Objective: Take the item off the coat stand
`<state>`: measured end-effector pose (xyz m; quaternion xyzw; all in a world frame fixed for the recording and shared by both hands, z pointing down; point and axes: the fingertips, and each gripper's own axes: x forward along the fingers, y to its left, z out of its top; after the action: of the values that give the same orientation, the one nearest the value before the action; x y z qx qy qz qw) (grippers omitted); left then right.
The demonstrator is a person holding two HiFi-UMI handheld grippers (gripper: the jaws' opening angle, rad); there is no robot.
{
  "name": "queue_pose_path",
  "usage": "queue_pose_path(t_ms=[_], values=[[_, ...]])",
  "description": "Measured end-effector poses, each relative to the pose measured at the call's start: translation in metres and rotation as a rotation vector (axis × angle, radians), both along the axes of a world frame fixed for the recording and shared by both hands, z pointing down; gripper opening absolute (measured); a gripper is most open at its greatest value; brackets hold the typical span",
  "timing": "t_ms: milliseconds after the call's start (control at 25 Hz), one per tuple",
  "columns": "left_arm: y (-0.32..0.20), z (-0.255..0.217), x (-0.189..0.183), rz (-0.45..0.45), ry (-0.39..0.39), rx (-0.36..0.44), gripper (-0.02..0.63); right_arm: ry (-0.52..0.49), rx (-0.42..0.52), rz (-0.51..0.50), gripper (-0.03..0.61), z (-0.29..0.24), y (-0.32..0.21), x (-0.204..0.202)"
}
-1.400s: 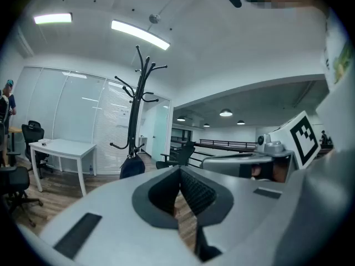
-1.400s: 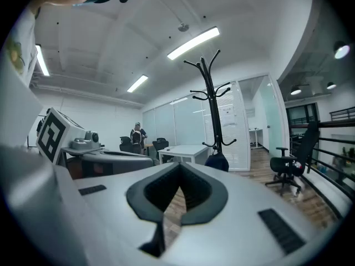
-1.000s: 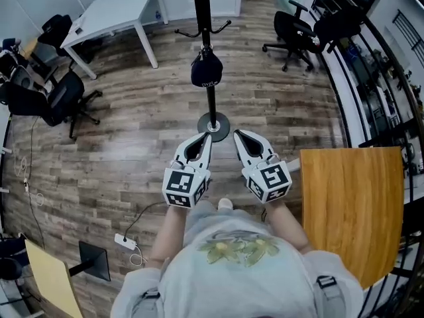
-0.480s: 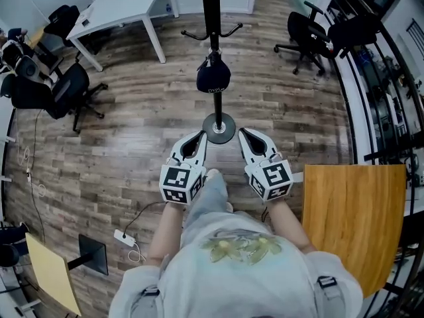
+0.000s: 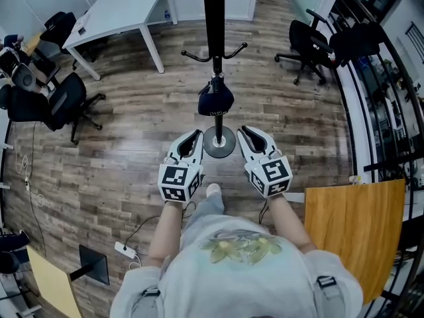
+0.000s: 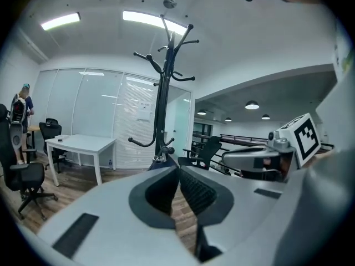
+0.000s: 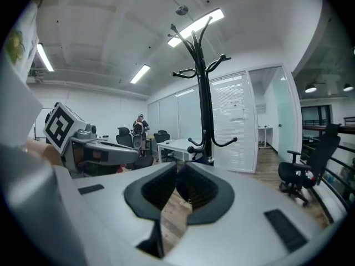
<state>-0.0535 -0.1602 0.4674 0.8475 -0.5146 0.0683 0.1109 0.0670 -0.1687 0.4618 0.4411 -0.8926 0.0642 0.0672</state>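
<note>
Left gripper (image 6: 178,169): jaws together, empty.
Coat stand (image 6: 161,93): upright, straight ahead.
Dark item (image 6: 157,160): low on stand.
White table (image 6: 83,144): left.

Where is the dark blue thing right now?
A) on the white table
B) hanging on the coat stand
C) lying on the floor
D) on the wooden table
B: the dark blue thing hangs low on the coat stand, against its pole.

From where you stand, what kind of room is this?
Most likely an open office: black swivel chairs, a white desk and glass partition walls, with a coat stand on the wood-look floor.
</note>
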Motion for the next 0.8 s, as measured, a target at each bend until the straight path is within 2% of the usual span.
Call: queue_pose_path(t_ms=[200, 360, 800], values=[[-0.030, 0.009, -0.010, -0.002, -0.009, -0.013, 0.033, 0.018, -0.024, -0.008, 0.077, 0.008, -0.029, -0.009], [-0.052, 0.018, -0.012, 0.023, -0.025, -0.032, 0.125, 0.034, -0.038, 0.000, 0.108, 0.016, -0.051, -0.011], [-0.096, 0.057, -0.022, 0.043, -0.090, -0.060, 0.200, 0.109, -0.095, 0.014, 0.186, 0.056, -0.097, -0.018]])
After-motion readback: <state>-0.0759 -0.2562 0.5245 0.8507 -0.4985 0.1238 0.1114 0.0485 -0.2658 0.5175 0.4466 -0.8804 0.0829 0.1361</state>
